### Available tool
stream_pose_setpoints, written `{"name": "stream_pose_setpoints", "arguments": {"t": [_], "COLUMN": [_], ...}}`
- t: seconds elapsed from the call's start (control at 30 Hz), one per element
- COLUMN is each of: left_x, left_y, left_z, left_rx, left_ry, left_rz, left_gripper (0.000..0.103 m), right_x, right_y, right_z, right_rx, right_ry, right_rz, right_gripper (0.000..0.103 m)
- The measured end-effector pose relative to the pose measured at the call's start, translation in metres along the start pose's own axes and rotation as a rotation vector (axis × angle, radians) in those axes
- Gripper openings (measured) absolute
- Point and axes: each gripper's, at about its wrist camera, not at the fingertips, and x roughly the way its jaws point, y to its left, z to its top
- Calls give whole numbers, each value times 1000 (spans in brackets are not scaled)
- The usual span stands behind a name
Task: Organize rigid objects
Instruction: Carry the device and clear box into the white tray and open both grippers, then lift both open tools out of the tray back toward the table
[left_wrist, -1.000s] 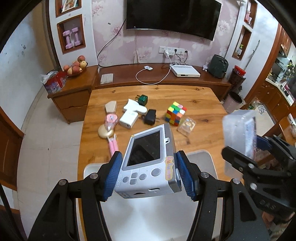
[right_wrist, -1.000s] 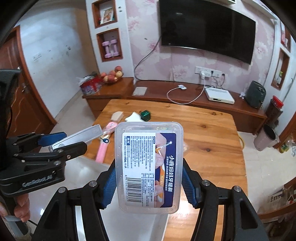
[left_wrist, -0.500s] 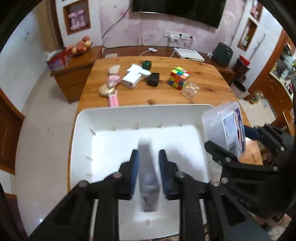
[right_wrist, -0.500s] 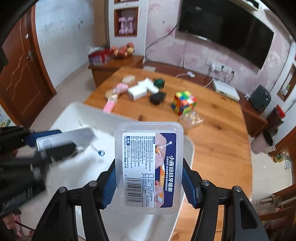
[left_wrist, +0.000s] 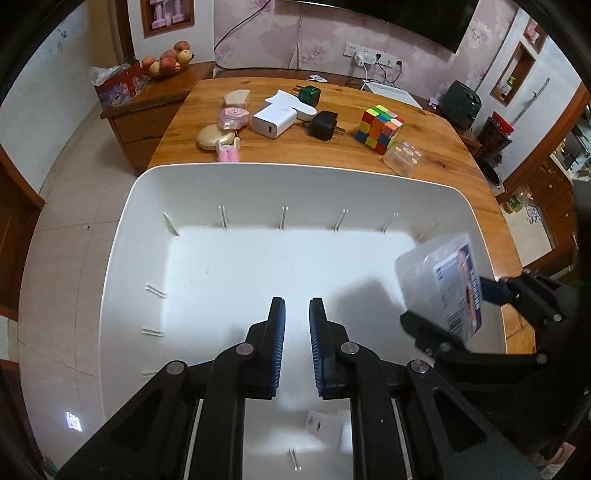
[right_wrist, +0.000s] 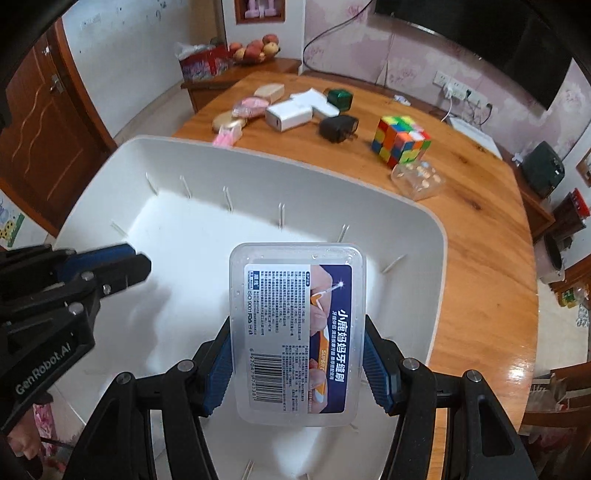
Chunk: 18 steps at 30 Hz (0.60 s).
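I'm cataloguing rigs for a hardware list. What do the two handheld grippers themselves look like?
Both match: the left gripper and right gripper have matte black angular linkage arms joined by round silver pivot pins, and each finger carries a ribbed blue pad. The left gripper's body bears white "GenRobot.AI" lettering. No cables show. A bit of bare hand shows under the left one.

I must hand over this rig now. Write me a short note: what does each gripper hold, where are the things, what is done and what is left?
Left gripper: holds nothing, jaws slightly apart, over the white bin.
Right gripper: shut on the clear floss box, above the bin.
Done: a small white object lies in the bin; too hidden to name.
Left: drop the floss box, then the puzzle cube, black plug, white charger and others from the table.
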Motion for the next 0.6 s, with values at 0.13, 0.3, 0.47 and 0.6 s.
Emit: {"name": "stream_pose_setpoints", "arguments": {"t": [0.13, 0.3, 0.47, 0.6], "left_x": [-2, -6, -16, -18], "left_y": [1, 3, 2, 0], "left_z": [-3, -3, -2, 0], "left_rx": [-6, -22, -23, -16], "left_ry": [-4, -13, -57, -65], "left_rz": [9, 37, 43, 45], "left_gripper": [21, 52, 70, 80], "right_x": [14, 14, 7, 7], "right_y": [5, 4, 5, 3], "right_z": [-2, -1, -2, -2], "right_rx": [-17, -16, -21, -16], "right_ry": [65, 73, 45, 41], "right_rz": [5, -11, -28, -21], "right_gripper": [64, 71, 72, 73]}}
